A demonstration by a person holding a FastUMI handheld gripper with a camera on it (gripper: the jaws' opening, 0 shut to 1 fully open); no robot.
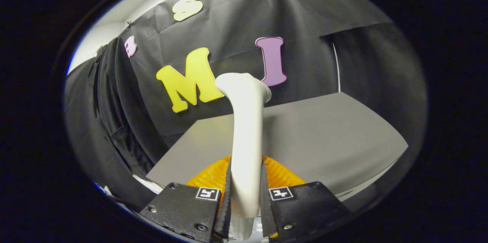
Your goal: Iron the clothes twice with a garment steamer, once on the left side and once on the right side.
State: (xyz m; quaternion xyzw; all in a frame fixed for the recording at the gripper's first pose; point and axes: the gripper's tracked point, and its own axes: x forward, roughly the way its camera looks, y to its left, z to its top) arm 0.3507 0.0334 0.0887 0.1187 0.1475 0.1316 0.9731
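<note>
The hand-held gripper (246,197) is clenched on the white garment steamer (246,128), whose handle rises between both fingers above the grey table (324,140); dark clothes (103,102) hang beyond the table's left edge.

Steamer (247,132) handle base hidden between tool (246,197) fingers; orange plate (213,176) mostly hidden

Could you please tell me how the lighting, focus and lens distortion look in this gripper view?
In the gripper view, the white steamer, clamped by the gripper, is brightly lit, its surface detail nearly washed out; fisheye distortion bows the grey table edges and the wall cloth; the dark garment hanging beside is dim, its folds barely readable; focus seems adequate throughout.
</note>
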